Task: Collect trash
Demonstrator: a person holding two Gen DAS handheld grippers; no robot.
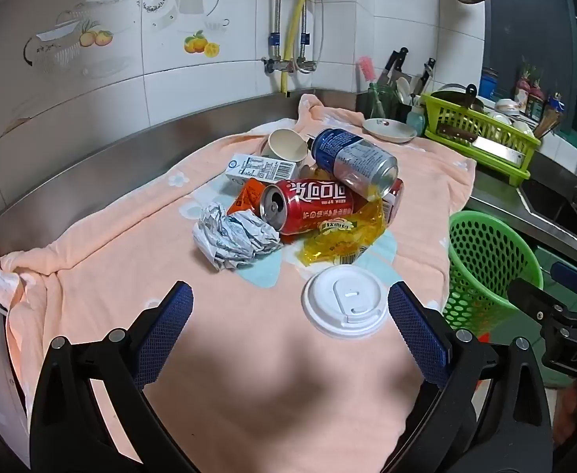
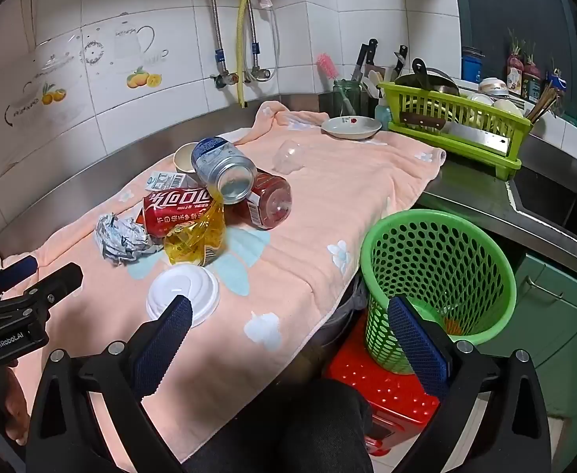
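A heap of trash lies on the pink towel: a red cola can on its side, a blue and silver can leaning on top, crumpled grey paper, a yellow wrapper, a small white carton and a paper cup. A white cup lid lies nearest, just inside my left gripper's right finger. My left gripper is open and empty, short of the heap. My right gripper is open and empty over the towel's edge, its right finger in front of the green mesh bin. A clear plastic cup lies apart.
The bin stands on a red stool beside the counter. At the back are a white plate, a green dish rack with a cleaver, knives and a sink. The left gripper's body shows at the right view's left edge.
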